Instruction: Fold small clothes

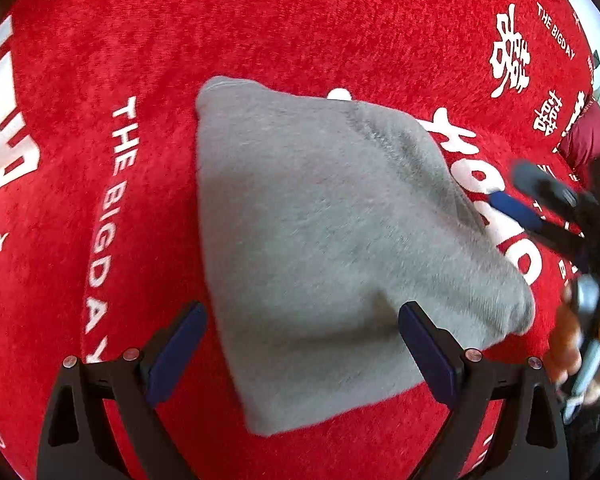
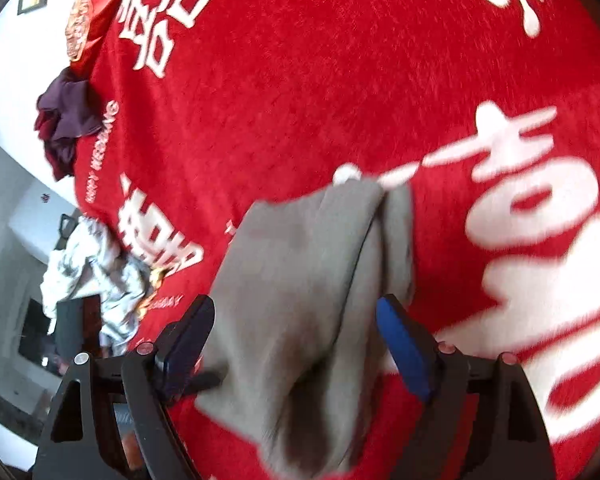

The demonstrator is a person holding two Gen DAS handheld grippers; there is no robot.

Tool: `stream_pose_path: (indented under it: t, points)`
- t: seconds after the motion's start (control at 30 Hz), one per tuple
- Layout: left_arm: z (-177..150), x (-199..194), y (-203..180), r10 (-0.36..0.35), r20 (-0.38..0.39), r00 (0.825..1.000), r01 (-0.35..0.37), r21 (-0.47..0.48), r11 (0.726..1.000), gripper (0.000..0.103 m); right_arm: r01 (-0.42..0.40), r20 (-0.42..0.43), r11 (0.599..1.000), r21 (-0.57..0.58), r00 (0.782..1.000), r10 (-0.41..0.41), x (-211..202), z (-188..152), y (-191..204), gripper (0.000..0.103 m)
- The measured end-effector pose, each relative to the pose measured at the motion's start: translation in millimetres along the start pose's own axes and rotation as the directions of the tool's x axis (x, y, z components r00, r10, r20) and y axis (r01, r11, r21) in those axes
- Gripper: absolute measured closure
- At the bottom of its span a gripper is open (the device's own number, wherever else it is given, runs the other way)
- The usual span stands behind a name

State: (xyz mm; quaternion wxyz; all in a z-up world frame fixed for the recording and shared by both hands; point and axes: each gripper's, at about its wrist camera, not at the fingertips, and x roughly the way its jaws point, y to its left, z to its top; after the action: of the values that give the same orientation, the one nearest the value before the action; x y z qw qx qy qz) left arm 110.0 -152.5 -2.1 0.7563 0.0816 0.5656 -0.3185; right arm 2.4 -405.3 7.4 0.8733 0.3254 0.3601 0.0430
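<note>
Spread underneath everything: a fuzzy red blanket printed with white characters and the words "THE BIGDAY". Leftmost in the right wrist view, at the blanket's edge: a dark purple and maroon crumpled garment, and below it a rumpled white-and-grey cloth. Centred on the blanket: a folded grey fleece garment, lying flat, roughly wedge-shaped, layers visible along one edge. Straddling its near edge: the left gripper, jaws spread wide, blue pads on either side of the cloth, not pressing on it. Further right in the left wrist view: the right gripper, blurred, held by a hand, tips at the garment's right edge. From its own camera: right gripper jaws parted wide, grey cloth lying loose between them, nothing clamped.
</note>
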Motion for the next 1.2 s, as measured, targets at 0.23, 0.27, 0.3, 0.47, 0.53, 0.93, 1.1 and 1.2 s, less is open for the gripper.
stream_pose_path:
  t: [0.23, 0.27, 0.3, 0.47, 0.53, 0.93, 1.1, 1.2]
  points:
    - [-7.3, 21.5, -5.4, 0.026, -0.027, 0.999, -0.025, 0.026, 0.999, 0.006, 0.074, -0.078, 0.995, -0.062, 0.994, -0.078, 55.8, 31.2, -11.4, 0.048]
    - [-7.8, 22.1, -4.4, 0.024, -0.029, 0.999, -0.023, 0.024, 0.999, 0.006, 0.088, -0.083, 0.992, -0.093, 0.992, -0.096, 62.6, 32.4, -9.1, 0.057]
    - [-7.8, 23.5, -2.7, 0.021, -0.033, 0.999, -0.020, 0.018, 1.000, 0.006, 0.103, -0.085, 0.987, -0.123, 0.990, -0.113, 66.3, 33.1, -7.3, 0.070]
    - [-10.2, 26.0, 0.0, 0.011, -0.039, 0.999, -0.011, 0.013, 1.000, 0.005, 0.180, -0.081, 0.952, -0.249, 0.975, -0.206, 75.4, 35.2, 7.0, 0.074]
    - [-12.1, 25.7, -1.4, 0.015, -0.035, 0.999, -0.015, 0.021, 1.000, 0.005, 0.175, -0.084, 0.956, -0.235, 0.976, -0.199, 73.7, 37.7, 2.5, 0.057]
    - [-15.7, 31.5, -2.1, 0.024, -0.044, 0.999, -0.023, 0.021, 1.000, 0.002, 0.223, -0.006, 0.941, -0.255, 0.973, -0.232, 72.7, 46.5, 6.5, 0.060]
    - [-16.6, 31.8, -1.1, 0.013, -0.046, 0.999, -0.012, 0.011, 1.000, 0.002, 0.253, 0.001, 0.902, -0.349, 0.963, -0.269, 71.9, 49.5, 28.1, 0.094]
    - [-19.0, 30.8, -3.5, 0.015, -0.042, 0.999, -0.014, 0.022, 1.000, 0.002, 0.216, 0.083, 0.904, -0.370, 0.976, -0.199, 53.9, 64.6, 52.7, 0.095]
